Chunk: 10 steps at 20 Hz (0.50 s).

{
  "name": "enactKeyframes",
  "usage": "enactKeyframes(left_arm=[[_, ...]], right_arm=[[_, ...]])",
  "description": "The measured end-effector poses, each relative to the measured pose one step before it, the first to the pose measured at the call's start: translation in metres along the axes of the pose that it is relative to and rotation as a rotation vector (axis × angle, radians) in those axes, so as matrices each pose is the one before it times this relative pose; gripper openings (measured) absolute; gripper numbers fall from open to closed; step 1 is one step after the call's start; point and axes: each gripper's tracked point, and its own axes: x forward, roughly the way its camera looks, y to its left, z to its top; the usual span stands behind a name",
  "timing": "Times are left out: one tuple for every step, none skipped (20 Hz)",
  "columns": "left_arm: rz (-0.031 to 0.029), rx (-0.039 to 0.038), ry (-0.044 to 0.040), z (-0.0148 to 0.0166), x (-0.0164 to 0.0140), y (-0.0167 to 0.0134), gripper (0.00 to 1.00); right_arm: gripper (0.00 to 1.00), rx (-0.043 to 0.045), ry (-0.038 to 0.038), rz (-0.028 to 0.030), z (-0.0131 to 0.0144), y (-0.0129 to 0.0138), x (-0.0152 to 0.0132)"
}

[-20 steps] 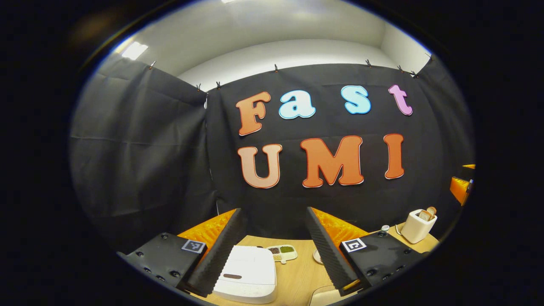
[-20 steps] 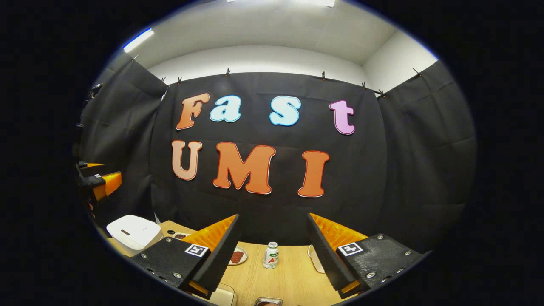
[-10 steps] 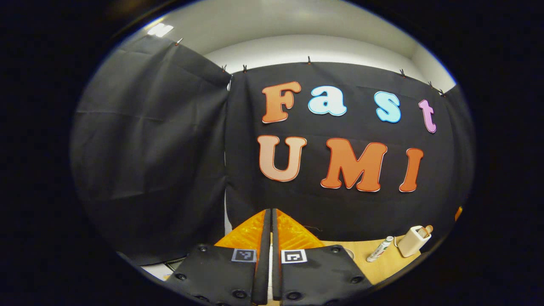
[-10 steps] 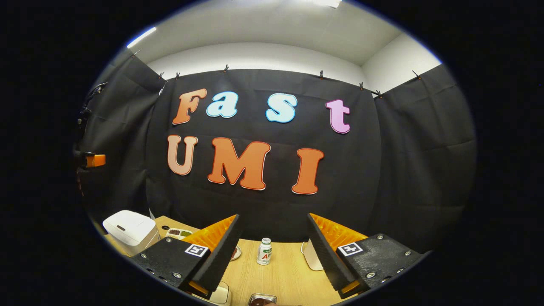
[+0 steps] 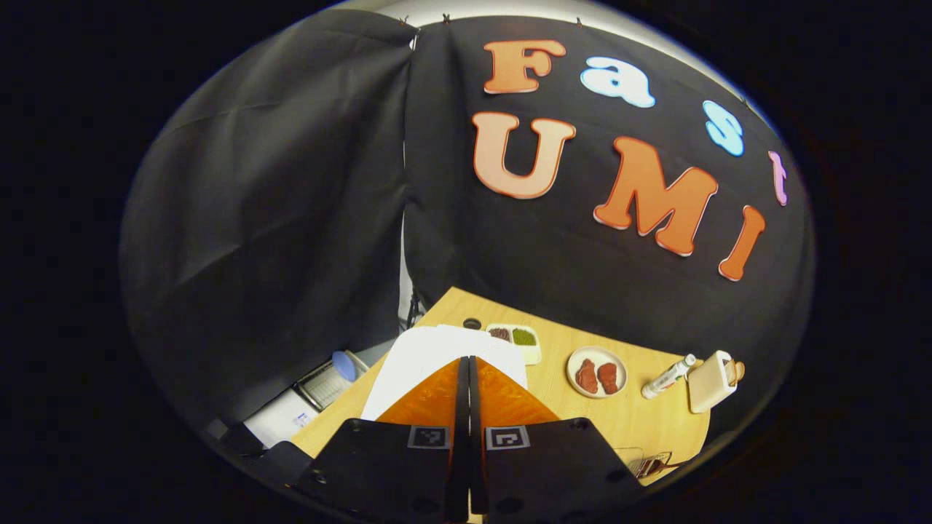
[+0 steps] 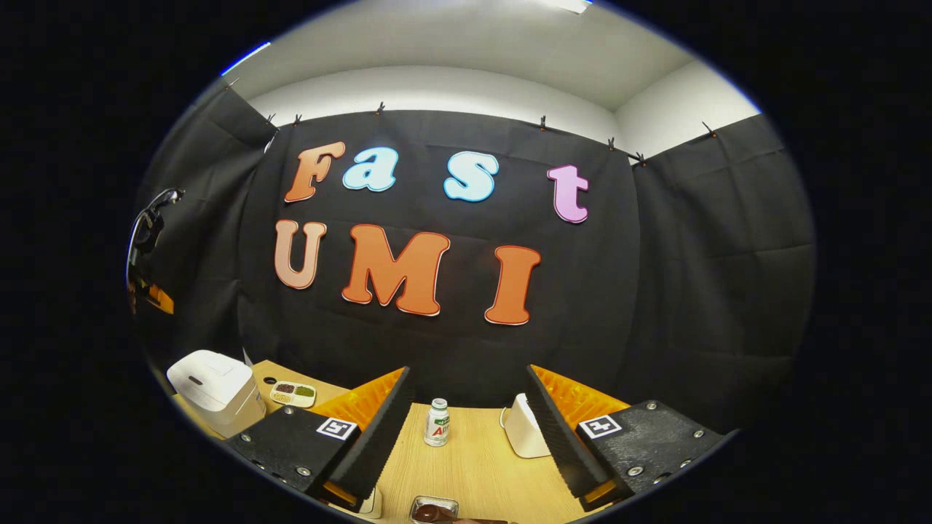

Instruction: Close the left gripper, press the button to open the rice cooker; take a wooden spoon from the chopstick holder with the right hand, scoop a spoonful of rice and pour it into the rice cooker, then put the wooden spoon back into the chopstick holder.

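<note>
The left gripper (image 5: 467,364), fingers pressed together on nothing, hangs over the rice cooker (image 5: 437,353) at the table (image 5: 553,342) edge. The right gripper (image 6: 466,407) gapes wide and empty, well right of the cooker, above bare tabletop near a small bottle (image 6: 437,422).

The white cooker (image 6: 215,389), lid shut with a dark oval button on top, stands at the bench's (image 6: 473,466) left end beside the back corner.

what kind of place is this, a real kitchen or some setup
Most likely a staged recording booth, not a real kitchen: black cloth is clipped up as walls around a wooden table, which carries kitchen props such as a white rice cooker, a plate of meat and a small bottle.
</note>
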Motion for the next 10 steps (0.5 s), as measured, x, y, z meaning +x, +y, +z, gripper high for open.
enactKeyframes(left_arm=[[-0.00155,0.00768,0.04512,-0.00737,0.00518,0.00259,0.05],[-0.00292,0.00627,0.03316,-0.00427,0.00713,0.00055,0.06],[0.0007,0.00373,0.03996,-0.00661,0.00623,-0.00092,0.06],[0.00073,-0.00134,0.03776,-0.00828,0.00637,-0.0002,0.06],[-0.00802,-0.00312,0.04667,-0.00772,0.00646,-0.00298,0.06],[-0.00966,-0.00425,0.04702,-0.00992,0.01189,-0.00326,0.05],[-0.01445,0.00183,0.03874,-0.00576,0.00897,-0.0014,0.05],[-0.00208,-0.00359,0.03902,-0.00989,0.01098,0.00111,0.05],[-0.01427,-0.00263,0.03304,-0.00595,0.00915,-0.00166,0.05],[-0.00333,-0.0036,0.03884,-0.00938,0.00925,-0.0014,0.05]], right_arm=[[0.95,0.00054,0.00513,-0.00545,-0.00283,-0.0026,-0.00101],[0.95,0.00154,0.00328,-0.00543,-0.00067,-0.00196,-0.00015],[0.95,0.00226,0.00559,-0.00502,-0.00228,-0.00192,0.00053],[0.95,0.00181,0.00646,-0.0039,-0.00178,-0.00097,0.0001],[0.95,0.00039,0.00404,-0.00649,-0.00187,-0.00196,-0.00036],[0.95,-0.00126,0.00442,-0.00356,-0.00189,-0.00172,-0.00096],[0.95,-0.00298,0.00381,-0.00717,-0.00291,-0.0024,-0.00114],[0.95,-0.00152,0.00606,-0.007,-0.00153,-0.00184,0.0008],[0.95,0.00114,0.00853,-0.00435,-0.0041,-0.00172,-0.00008],[0.95,0.00205,0.00906,-0.00216,-0.00316,-0.00104,-0.00058]])
